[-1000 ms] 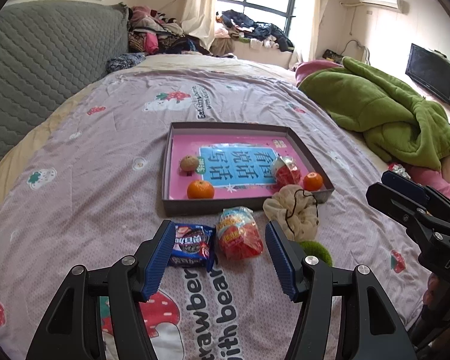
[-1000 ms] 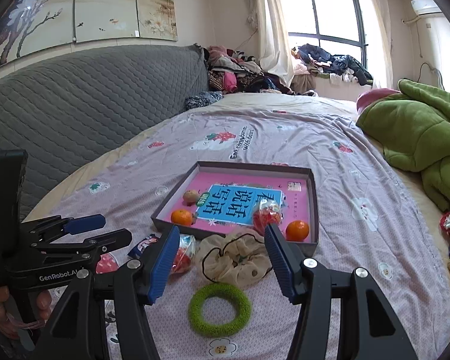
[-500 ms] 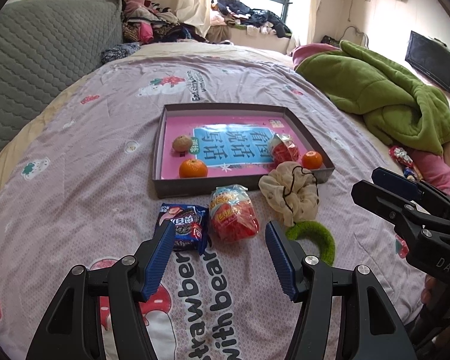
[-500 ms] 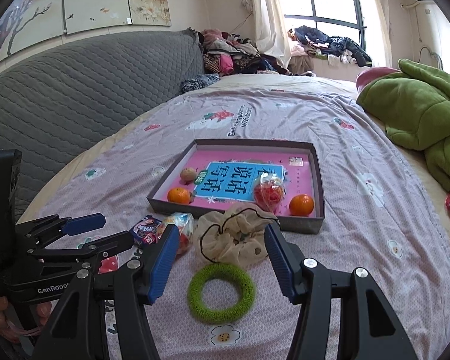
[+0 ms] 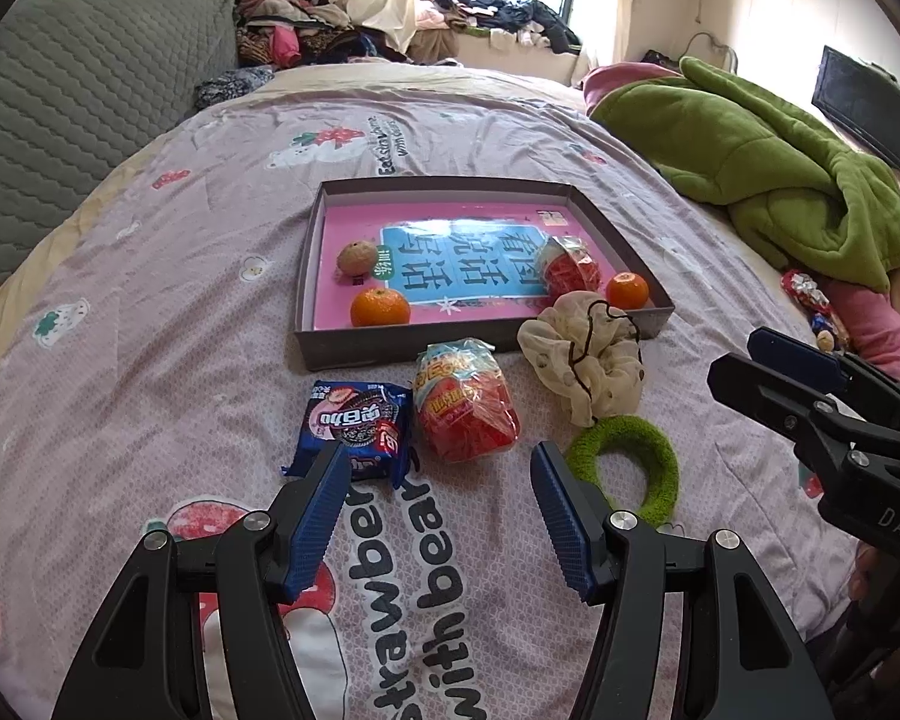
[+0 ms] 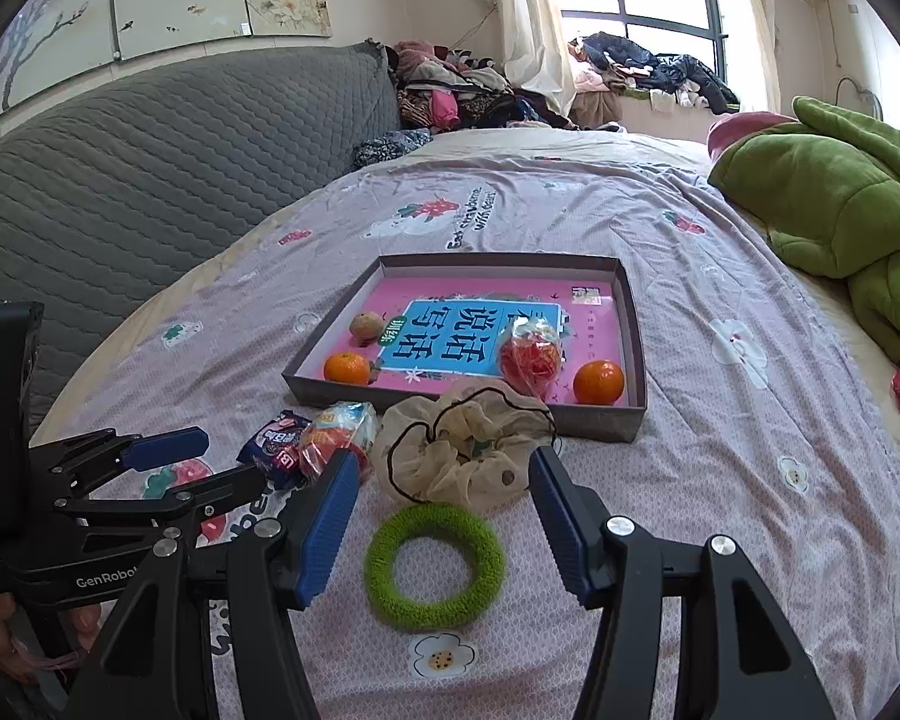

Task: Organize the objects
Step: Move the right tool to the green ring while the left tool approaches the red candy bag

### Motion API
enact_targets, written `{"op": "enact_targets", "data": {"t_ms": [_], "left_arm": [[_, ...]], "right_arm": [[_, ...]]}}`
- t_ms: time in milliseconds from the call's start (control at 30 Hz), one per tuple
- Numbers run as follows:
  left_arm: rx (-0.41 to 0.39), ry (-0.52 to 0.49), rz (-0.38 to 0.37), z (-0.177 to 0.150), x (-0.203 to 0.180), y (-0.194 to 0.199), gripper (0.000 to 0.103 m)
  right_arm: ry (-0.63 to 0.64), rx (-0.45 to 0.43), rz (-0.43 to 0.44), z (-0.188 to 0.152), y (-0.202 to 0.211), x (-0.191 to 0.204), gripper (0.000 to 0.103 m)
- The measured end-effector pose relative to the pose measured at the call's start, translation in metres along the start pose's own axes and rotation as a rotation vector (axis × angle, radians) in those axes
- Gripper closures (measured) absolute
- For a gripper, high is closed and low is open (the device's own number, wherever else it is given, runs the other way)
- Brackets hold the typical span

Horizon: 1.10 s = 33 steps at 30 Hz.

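Hovering over a lilac printed bedspread (image 5: 150,330), two pairs of black tongs with blue ribbed pads face a shallow grey cardboard tray with a pink base (image 5: 306,276) in the centre of each frame. Left tongs (image 5: 441,501) are spread wide and empty, touching nothing. Just ahead of them, lower centre of the left view, lie a blue biscuit packet (image 5: 354,426), partly behind the left pad, and a clear bag of red snacks (image 5: 465,402) standing nearly on the midline, its long axis pointing toward the tray. Right tongs (image 6: 441,501) are equally wide and empty. A fuzzy green fabric ring (image 6: 435,567) lies flat directly between and ahead of the pads, in the lower centre of the right view, with a cream crumpled scrunchie (image 6: 462,450) just beyond it against the tray's near wall. Inside the tray sit two oranges, a brownish round fruit and another red snack bag. The ring looks nearest the right tongs; the snack bag, the left.
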<state>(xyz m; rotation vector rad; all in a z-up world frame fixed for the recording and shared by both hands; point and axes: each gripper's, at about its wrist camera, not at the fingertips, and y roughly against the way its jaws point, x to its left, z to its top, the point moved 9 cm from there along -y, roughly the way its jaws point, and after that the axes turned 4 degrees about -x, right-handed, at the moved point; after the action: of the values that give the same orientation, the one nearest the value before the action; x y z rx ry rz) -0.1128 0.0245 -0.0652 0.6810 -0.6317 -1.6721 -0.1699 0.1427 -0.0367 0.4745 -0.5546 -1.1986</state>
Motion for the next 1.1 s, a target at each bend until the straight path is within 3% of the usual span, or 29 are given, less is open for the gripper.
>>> {"op": "enact_targets", "data": {"t_ms": [1100], "left_arm": [[0.045, -0.036, 0.003, -0.011, -0.008, -0.017, 0.039]], "right_arm": [[0.0, 0.112, -0.041, -0.036, -0.019, -0.01, 0.045]]}}
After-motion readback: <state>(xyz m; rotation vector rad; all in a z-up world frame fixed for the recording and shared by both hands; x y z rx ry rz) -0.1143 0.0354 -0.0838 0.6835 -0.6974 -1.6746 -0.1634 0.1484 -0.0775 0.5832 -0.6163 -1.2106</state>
